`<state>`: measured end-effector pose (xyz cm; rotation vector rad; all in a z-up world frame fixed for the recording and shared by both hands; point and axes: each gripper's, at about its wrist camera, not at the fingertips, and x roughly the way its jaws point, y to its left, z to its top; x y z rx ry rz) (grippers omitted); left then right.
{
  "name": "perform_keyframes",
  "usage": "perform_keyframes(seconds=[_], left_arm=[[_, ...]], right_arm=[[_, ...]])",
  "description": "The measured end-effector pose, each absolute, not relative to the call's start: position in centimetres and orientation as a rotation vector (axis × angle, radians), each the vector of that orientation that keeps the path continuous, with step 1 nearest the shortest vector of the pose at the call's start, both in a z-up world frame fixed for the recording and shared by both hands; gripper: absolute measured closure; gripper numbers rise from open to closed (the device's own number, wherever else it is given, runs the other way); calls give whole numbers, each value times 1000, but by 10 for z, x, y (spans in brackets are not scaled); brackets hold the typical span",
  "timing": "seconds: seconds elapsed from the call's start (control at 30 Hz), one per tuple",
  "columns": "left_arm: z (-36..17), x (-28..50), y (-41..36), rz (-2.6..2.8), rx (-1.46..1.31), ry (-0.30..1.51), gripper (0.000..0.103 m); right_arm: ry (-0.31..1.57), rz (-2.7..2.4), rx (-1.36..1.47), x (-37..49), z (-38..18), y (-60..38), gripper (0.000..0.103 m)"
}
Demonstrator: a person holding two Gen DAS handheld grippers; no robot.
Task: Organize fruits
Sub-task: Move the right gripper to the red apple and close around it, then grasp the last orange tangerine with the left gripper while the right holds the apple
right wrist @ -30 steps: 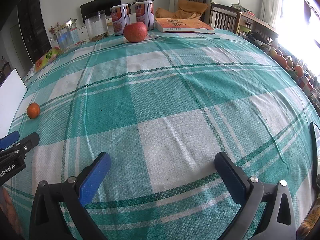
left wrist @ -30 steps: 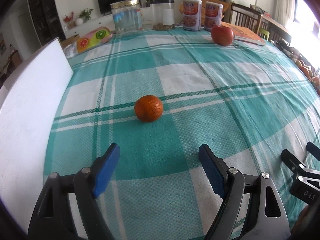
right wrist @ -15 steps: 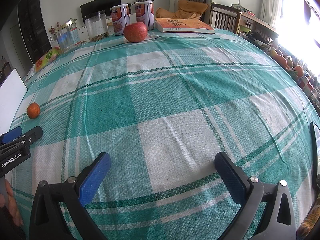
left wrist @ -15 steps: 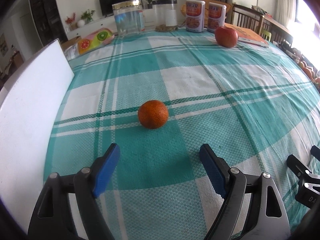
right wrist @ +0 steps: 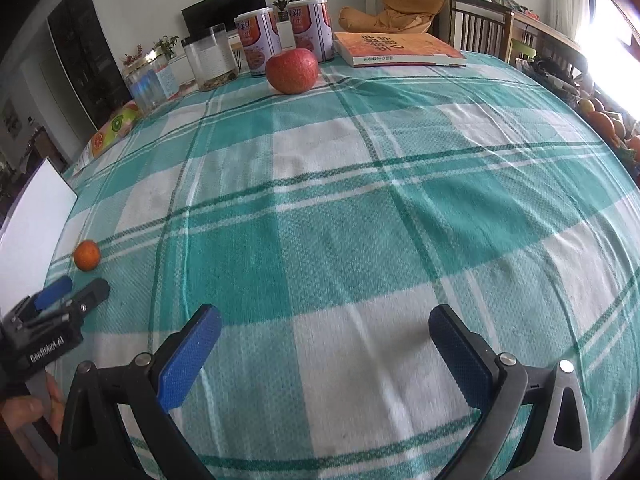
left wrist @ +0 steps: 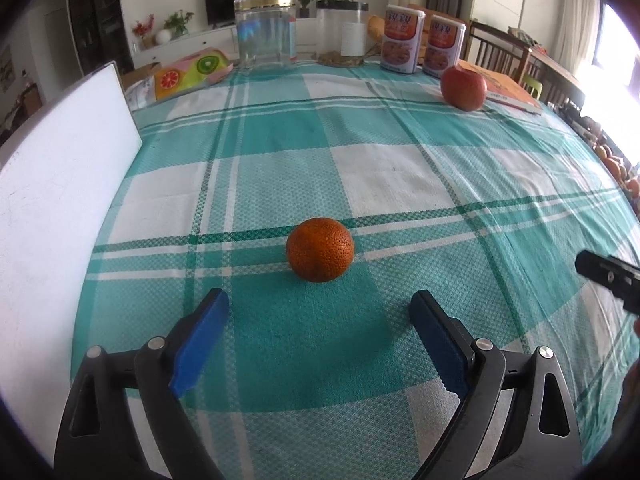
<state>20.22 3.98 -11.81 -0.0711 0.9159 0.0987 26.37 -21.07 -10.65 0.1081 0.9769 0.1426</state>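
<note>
Left gripper (left wrist: 320,312) poised over the table (left wrist: 384,176), its jaws wide apart and just widened further, nothing between them. The orange (left wrist: 320,255) lies on the checked cloth just ahead of the blue pads (left wrist: 200,336), roughly centred on the gap but not yet inside it. The white board (left wrist: 60,184) stands at the table's left edge, near the fruit. The right gripper (right wrist: 324,340) hangs over bare cloth with its jaws likewise spread and empty; the apple (right wrist: 292,70) sits well beyond it at the far side, just in front of two printed tins (right wrist: 256,42) and beside an orange book (right wrist: 396,50). More fruit shows at the right edge of the right wrist view, too blurred to name its container.

Step in hand, as judged: approach and grasp of the orange by the left gripper. To do it well, carry the gripper forward and down until the pads flank the fruit at its widest girth, one on each side, keeping the gap centred so neither pad nudges the fruit first; a round fruit on cloth would probably roll from a glancing touch. Close gently and evenly, since the rind likely yields under hard pressure, and lift only once both pads bear on it
</note>
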Motion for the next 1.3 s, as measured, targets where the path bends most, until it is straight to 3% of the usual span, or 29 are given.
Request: perform_keyframes(seconds=[0.27,0.47,0.5,0.53,0.57,0.83,1.07,1.3], left_arm=[[-119,202,40,91,-84,916,9],[-118,202,40,92,-84,916,8],[-118,202,40,92,-83,916,8],[-118,202,40,92,-83,916,8],[-118,202,41,92,-83,916,8],[-119,203,41,92,-84,916,8],[-119,204,41,93,-82,916,8],[-119,204,41,93,-81,916,8]], right_arm=[[863,169,-4,433,-86,-162,0],[919,116,-117,497,-102,-122,1],[926,114,-108,500,-104,-122,8],[930,117,-89,502,-106,-124,33],[930,114,-67,501,-106,-128,36],[939,201,141,435,-93,-172,36],[974,291,255,309,-84,-211,36],[1020,298,183,181,-89,-201,36]])
